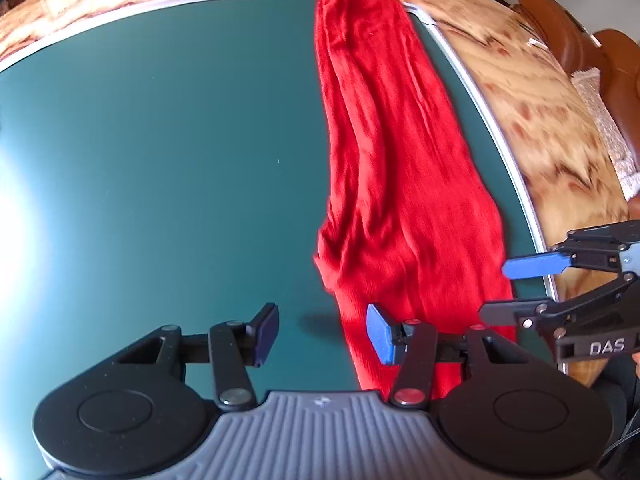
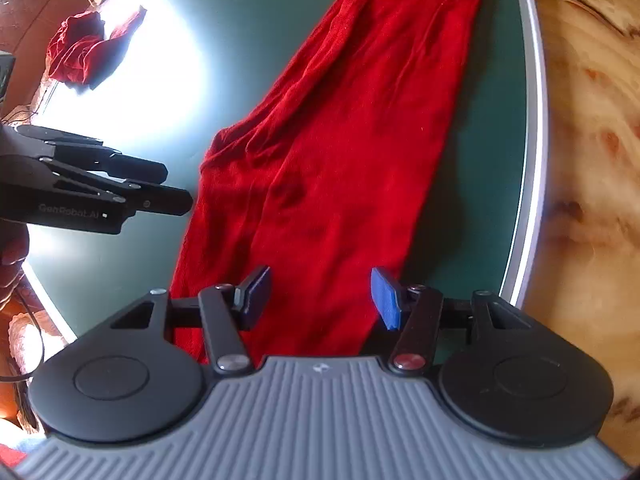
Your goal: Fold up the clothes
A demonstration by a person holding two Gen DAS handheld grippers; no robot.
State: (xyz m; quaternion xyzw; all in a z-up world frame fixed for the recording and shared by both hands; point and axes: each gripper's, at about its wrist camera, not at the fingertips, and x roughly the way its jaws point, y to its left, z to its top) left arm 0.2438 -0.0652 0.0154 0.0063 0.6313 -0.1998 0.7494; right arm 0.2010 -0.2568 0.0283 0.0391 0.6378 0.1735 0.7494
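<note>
both wrist views steeply downward, sharing red cloth (image 1: pixel 400 184)

Both views were brightly lit by daylight. Strong glare was thrown onto the green mat (image 2: pixel 248 40), washed to white across the upper left of the right wrist view, and a paler sheen was seen along the mat's left edge in the left wrist view. A small soft shadow (image 1: pixel 320 322) was cast on the mat. Heavy fisheye bending was seen at the mat's grey border (image 1: pixel 496 152). The wooden tabletop (image 2: pixel 588 200) was smeared by motion blur.
</note>
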